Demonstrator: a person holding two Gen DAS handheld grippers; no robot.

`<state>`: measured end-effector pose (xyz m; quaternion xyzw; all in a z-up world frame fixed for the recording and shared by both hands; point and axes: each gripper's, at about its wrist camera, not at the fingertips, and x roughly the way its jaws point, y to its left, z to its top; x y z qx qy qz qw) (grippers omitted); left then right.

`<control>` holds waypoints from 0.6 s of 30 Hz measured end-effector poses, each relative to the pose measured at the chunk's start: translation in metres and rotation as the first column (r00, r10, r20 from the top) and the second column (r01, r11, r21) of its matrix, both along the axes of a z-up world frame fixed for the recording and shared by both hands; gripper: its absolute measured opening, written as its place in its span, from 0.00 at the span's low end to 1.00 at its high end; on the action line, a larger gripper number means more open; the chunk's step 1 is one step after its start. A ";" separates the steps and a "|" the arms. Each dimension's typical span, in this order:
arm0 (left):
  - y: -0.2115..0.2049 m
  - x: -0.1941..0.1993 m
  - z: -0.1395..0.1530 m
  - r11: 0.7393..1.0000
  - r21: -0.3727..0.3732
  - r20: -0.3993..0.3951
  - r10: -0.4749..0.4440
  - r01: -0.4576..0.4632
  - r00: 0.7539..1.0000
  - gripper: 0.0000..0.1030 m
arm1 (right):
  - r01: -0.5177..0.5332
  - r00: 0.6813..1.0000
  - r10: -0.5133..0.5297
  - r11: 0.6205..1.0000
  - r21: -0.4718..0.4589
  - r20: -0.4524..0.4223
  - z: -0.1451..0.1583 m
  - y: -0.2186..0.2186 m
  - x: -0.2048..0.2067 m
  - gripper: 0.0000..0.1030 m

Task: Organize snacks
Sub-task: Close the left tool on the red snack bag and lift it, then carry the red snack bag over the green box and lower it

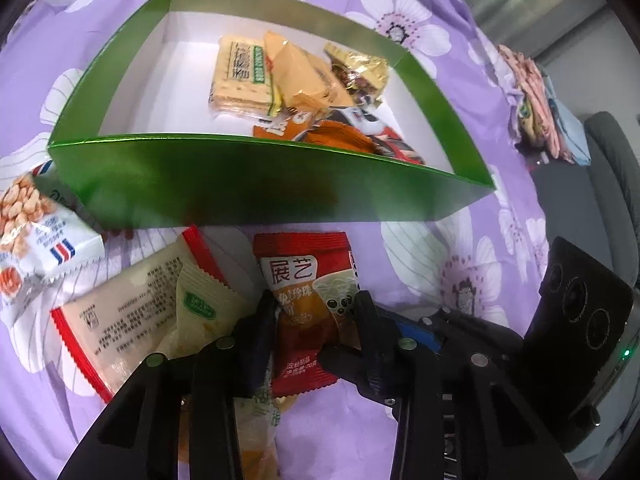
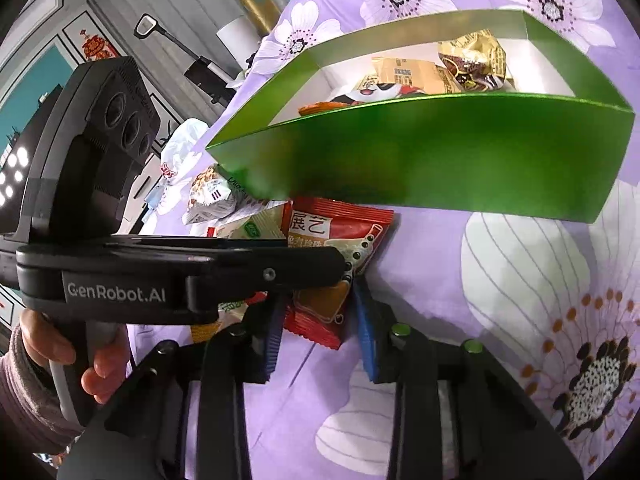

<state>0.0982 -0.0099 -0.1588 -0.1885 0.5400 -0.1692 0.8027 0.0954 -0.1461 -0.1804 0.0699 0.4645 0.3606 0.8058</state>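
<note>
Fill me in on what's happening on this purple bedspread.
A person is sorting snacks into a green box using handheld tongs. The left tongs are clamped on a red snack packet lying just in front of the box. The right tongs sit at the same packet's lower end; whether they grip it is unclear. Several snacks are already boxed; a peanut packet waits outside.

Purple flowered cloth [image 1: 420, 252] carries it all — green box [image 1: 260, 184] far, red packet [image 1: 308, 280], cream packet [image 1: 132, 320] and peanut packet [image 1: 36, 232] near-left.
</note>
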 end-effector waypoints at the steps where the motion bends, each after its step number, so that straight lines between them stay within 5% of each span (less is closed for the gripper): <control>1: -0.002 -0.003 0.003 1.000 0.002 0.013 -0.002 0.002 1.000 0.38 | 0.003 1.000 -0.003 1.000 -0.001 0.005 0.002 -0.002 -0.002 0.31; 18: -0.034 -0.020 0.077 0.998 0.045 0.267 -0.057 0.047 0.962 0.38 | 0.058 0.973 -0.060 0.998 0.016 0.222 0.073 -0.029 -0.033 0.31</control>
